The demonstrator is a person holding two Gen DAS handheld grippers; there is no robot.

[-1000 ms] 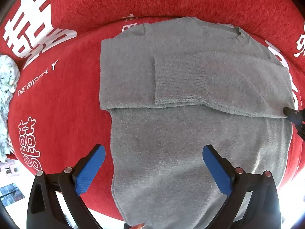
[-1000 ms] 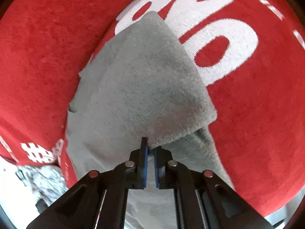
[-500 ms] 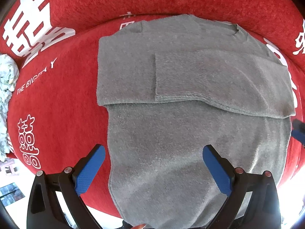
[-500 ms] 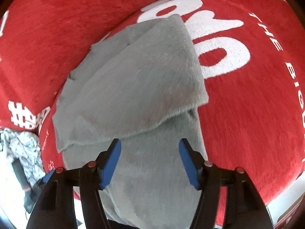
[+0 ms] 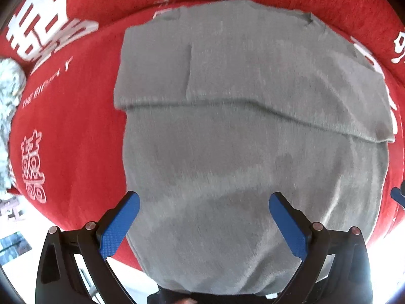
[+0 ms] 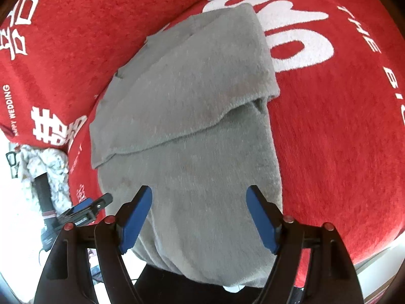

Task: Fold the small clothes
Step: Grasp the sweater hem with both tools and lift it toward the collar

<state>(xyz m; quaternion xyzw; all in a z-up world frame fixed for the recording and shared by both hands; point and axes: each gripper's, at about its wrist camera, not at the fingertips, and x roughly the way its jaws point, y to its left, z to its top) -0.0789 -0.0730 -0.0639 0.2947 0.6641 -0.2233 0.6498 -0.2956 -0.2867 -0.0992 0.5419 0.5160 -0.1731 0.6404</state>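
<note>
A grey knit sweater lies flat on the red cover, both sleeves folded across its chest, its hem hanging over the near edge. My left gripper hovers over the lower body of the sweater, pointing straight down, open with nothing between its blue pads. In the right wrist view the same sweater runs away from me. My right gripper is above its lower part; its jaws are opening and nothing is between them. The left gripper's fingers show at the sweater's left side.
The red cover with white lettering spreads all around the sweater and drops off at the near edge. A pale patterned cloth is bunched at the far left; it also shows as crumpled fabric beyond the cover's left edge.
My right gripper let go of the folded sleeve's edge, opened wide and pulled back and up. My left gripper shifted so the sweater fills more of its view.
</note>
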